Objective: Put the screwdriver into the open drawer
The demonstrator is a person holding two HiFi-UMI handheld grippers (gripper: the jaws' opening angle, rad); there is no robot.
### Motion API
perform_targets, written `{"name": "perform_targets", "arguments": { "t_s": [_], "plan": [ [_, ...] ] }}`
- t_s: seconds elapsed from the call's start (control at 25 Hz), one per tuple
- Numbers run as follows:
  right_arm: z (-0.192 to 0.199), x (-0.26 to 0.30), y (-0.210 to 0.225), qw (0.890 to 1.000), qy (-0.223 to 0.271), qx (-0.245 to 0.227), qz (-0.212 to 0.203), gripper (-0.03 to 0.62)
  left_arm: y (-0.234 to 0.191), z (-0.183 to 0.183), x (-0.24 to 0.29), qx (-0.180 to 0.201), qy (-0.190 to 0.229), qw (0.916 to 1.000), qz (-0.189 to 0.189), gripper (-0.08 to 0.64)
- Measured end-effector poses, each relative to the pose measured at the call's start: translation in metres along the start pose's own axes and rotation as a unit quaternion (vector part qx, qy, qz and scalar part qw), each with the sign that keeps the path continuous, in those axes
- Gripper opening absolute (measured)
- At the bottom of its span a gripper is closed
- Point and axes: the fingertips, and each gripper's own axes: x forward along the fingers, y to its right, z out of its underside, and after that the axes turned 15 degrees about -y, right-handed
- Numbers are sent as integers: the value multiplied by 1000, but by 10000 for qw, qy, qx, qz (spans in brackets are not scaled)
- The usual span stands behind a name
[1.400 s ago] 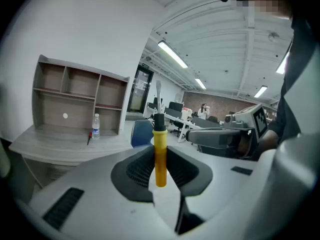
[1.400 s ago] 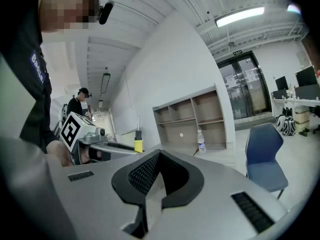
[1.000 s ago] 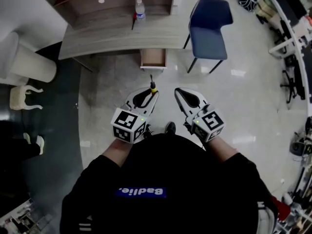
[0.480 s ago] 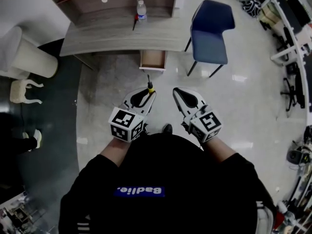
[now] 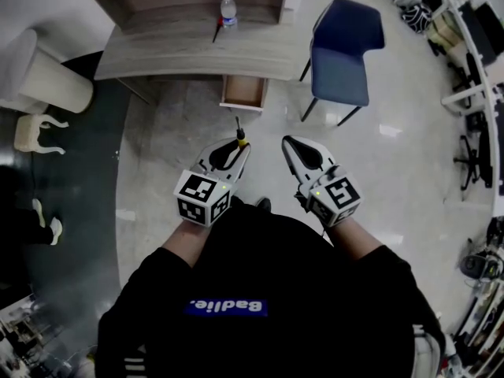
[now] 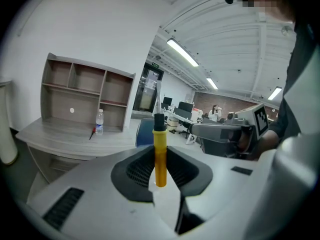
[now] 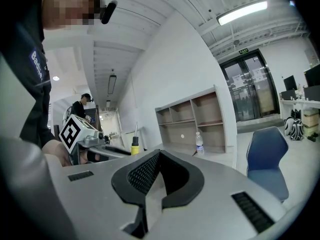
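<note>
One grey desk [image 5: 177, 50] w/ open drawer [image 5: 243, 93], bottle [image 5: 228, 12]; blue chair [image 5: 342, 53] nearby.

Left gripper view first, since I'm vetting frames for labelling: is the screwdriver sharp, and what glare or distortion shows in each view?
Left gripper view: screwdriver sharp between the jaws; fisheye bends the ceiling lights, corners go black. Head view: dim, wide-angle, glare patches on the floor. Right gripper view: same fisheye curve, bright ceiling light.

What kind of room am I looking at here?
Probably an open-plan office or lab: a long desk with a shelf unit, a blue chair, and computer workstations under strip lights.
</note>
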Motion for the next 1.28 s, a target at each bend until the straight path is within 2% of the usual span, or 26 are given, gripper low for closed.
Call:
{"name": "perform_targets", "arguments": {
  "t_s": [0.36, 0.68, 1.0, 1.28],
  "plan": [
    [-16, 30, 42, 9992, -60, 135, 359, 29, -33, -23, 37, 78, -85, 9995, 306, 74],
    [-45, 91, 74, 9961, -102, 447, 751, 29, -95, -48, 64, 187, -359, 9967, 709, 74],
    [-69, 142, 89, 9929, -191, 528, 1053, 29, -151, -56, 89, 172, -629, 9922, 1064, 74],
    [-73, 156, 106, 9933, -309, 548, 971, 29, -163, -53, 114, 74, -823, 9912, 1030, 74]
  ]
}}
